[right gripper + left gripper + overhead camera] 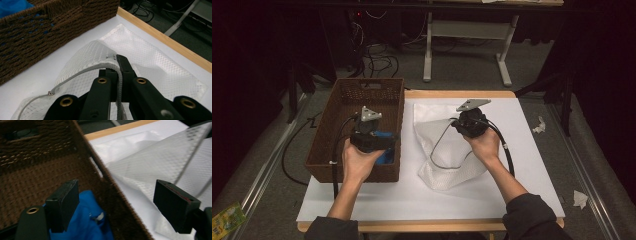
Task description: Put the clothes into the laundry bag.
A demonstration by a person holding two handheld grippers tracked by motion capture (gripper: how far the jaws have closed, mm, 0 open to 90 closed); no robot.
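A brown wicker basket (367, 82) stands on the left of the white sheet (412, 200). A blue cloth (385, 152) lies inside it against the right wall. My left gripper (372, 135) hovers over that wall. In the left gripper view its jaws (117, 187) stand open and straddle the basket wall (112, 192). The blue cloth (85, 220) lies below the left jaw, and nothing is pinched. A white mesh bag (447, 170) lies in the middle of the sheet. My right gripper (469, 125) is shut (117, 62) on the bag's grey cord (82, 72) at the raised rim of the mesh bag (155, 67).
The table's wooden edge (170, 42) runs close behind the bag. The basket (50, 30) sits just left of the bag. Cables and a white desk frame (467, 30) are on the floor beyond. Crumpled paper (539, 125) lies off the right side.
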